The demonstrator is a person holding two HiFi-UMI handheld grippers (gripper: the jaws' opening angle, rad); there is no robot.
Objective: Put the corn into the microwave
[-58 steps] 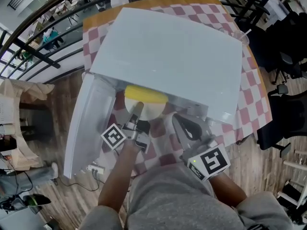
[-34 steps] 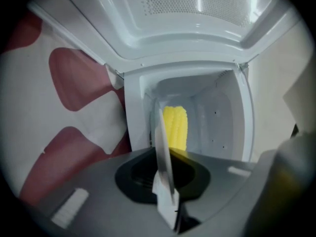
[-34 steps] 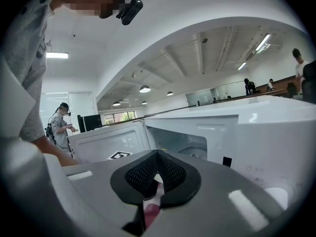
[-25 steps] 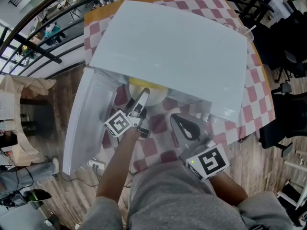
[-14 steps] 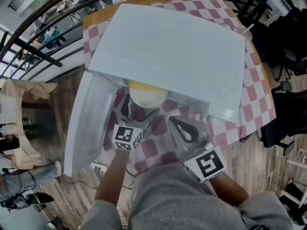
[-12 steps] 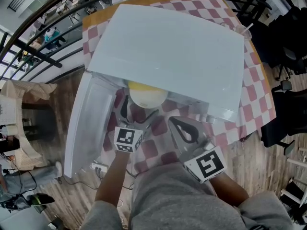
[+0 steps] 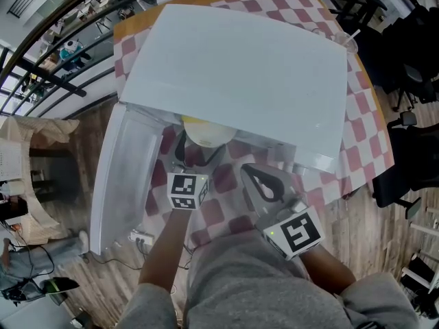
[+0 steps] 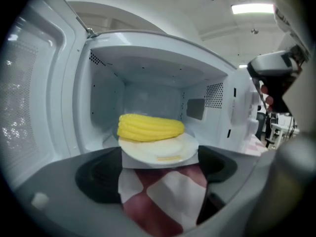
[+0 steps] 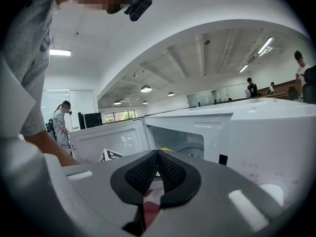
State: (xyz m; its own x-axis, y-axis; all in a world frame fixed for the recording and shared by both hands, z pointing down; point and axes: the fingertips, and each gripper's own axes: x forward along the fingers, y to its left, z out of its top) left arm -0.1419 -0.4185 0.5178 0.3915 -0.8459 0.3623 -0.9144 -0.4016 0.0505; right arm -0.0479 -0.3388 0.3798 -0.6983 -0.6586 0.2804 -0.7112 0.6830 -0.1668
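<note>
Corn (image 8: 150,127) lies on a white plate (image 8: 170,154) at the very front of the open microwave (image 7: 240,67), just inside its mouth; I think the plate's near edge pokes out a bit over the red and white cloth (image 8: 163,196); my left gripper (image 8: 159,176) has let go and is wide, its jaws have just been closing in a little, and nothing is between them, with the plate just ahead of the tips; my right gripper (image 9: 158,169) is squeezed tight on nothing, off to the side near the microwave's front; the door (image 7: 127,177) hangs wide open on the left; I guess the job now is to nudge the plate deeper in; to do it well I should push low on the plate's rim, slow and flat, so the corn does not roll off; I should not bump the corn itself; then I should pull my gripper all the way out before the door swings.
</note>
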